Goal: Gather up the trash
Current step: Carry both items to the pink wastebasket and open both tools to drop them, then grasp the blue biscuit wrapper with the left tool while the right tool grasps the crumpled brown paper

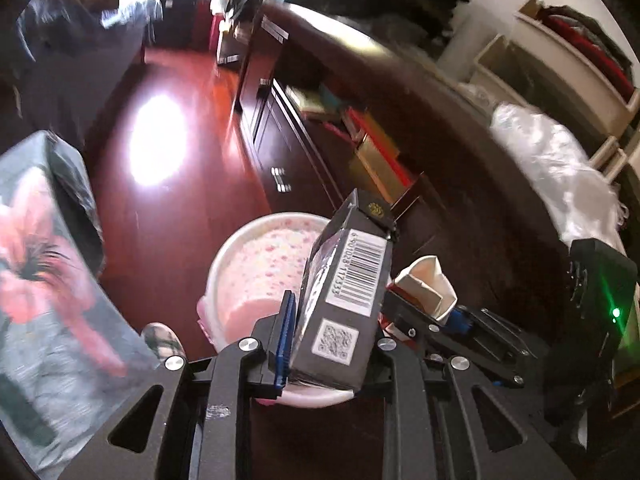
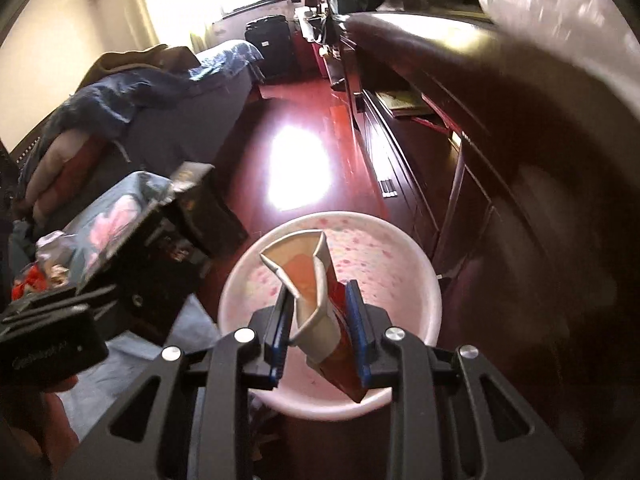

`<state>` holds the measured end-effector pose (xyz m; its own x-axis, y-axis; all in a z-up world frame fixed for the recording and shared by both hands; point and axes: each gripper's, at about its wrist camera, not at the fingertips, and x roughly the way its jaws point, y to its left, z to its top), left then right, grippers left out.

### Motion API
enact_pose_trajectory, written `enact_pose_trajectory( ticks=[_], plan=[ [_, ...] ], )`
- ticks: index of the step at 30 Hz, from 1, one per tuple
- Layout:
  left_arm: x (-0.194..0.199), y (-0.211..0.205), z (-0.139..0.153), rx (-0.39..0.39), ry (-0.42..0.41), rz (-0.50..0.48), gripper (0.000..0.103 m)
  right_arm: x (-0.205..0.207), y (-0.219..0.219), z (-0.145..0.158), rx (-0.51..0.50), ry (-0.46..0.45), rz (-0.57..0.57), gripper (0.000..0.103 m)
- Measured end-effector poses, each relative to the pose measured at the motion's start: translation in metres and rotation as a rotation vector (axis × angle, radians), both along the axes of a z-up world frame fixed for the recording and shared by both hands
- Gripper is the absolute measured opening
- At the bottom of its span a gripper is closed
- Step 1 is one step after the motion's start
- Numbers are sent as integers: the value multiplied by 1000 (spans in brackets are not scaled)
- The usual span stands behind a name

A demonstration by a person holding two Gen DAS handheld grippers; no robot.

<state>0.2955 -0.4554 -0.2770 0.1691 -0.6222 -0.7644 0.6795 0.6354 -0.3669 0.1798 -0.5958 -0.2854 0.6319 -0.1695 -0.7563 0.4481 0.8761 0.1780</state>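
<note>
The left hand-held gripper (image 1: pixel 330 344) was clenched on a dark carton (image 1: pixel 344 296) – a small box with a barcode and a QR label on its side – and it held this box tilted just above a pink waste bin (image 1: pixel 256 264). The bin stood on the red wooden floor (image 1: pixel 180 92), beside a dark cabinet (image 1: pixel 276 136) with metal handles.

The right hand-held gripper (image 2: pixel 320 332) grasped a flattened paper cup (image 2: pixel 310 280), white inside and red outside, between its blue pads (image 2: pixel 358 332). The cup hung directly over the open mouth of the same bin (image 2: pixel 400 264), and it was not inside yet. In the left wrist view this cup (image 1: pixel 426 284) appeared just beside the carton, to its right.

A tissue box with a pink flower print (image 1: pixel 48 264) sat at the left edge, near the bin. Behind, a bed with blue bedding (image 2: pixel 168 92) and a black suitcase (image 2: pixel 270 46) were well apart from the grippers – both rather blurred.
</note>
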Motion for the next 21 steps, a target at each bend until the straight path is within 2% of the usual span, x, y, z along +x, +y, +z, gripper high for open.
enact_pose_trajectory(
  ticks=[1,3,5,7,9,11,13,15,17,18,21],
  plan=[
    [2,-4,-4,5,1,1,30,1,-4,-4,3,4,-9,30],
    [6,-7,-8,-1,7,12,53,2,-9,-10,16,4,-16,32],
    [7,-3,-7,-35,24,22,68,-1,-11,-14,13,2,-23,37],
    [6,4,-3,-49,16,34,69,-3,-7,-13,7,6,-27,39],
    [2,18,6,-49,-27,60,69,-6,1,-7,-3,-2,-20,42],
    [-2,38,19,-45,-81,93,69,-10,17,4,-27,-11,-6,51],
    [-8,62,33,-41,-155,142,73,-14,37,17,-38,-40,21,59],
    [-15,89,48,-28,-243,209,85,-17,61,30,-25,-70,67,68],
    [-21,113,59,4,-318,281,93,-18,88,42,-14,-97,119,81],
    [-24,127,65,22,-354,316,96,-18,98,46,-14,-104,139,84],
    [-26,166,74,115,-424,427,97,-16,135,60,-11,-127,211,88]
  ],
)
